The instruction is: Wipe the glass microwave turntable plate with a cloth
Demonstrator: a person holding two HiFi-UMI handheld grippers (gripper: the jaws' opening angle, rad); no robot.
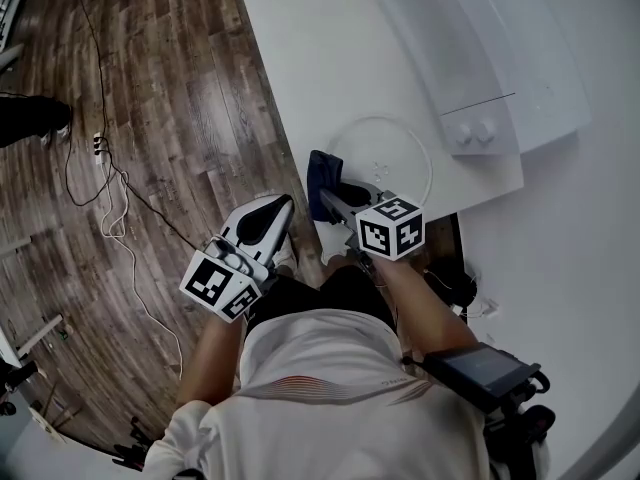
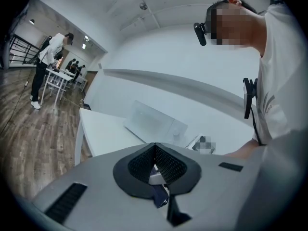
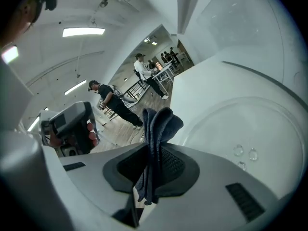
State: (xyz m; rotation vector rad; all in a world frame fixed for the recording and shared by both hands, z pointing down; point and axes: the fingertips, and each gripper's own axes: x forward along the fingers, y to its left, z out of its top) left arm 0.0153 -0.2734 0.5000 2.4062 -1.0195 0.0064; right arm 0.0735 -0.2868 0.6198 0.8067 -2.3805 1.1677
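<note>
The round glass turntable plate (image 1: 385, 153) lies flat on the white table (image 1: 320, 48), just in front of the microwave (image 1: 500, 58). In the right gripper view the plate (image 3: 250, 129) carries a few water drops (image 3: 244, 153). My right gripper (image 1: 335, 196) is at the plate's near-left rim, shut on a folded dark blue cloth (image 1: 322, 173) that sticks up from between the jaws (image 3: 159, 126). My left gripper (image 1: 268, 216) hangs off the table's edge above the wooden floor, jaws shut (image 2: 155, 148) with nothing held.
The white microwave stands at the back right of the table. Cables (image 1: 110, 198) trail over the wooden floor to the left. People stand around tables (image 2: 53, 76) far off in the room.
</note>
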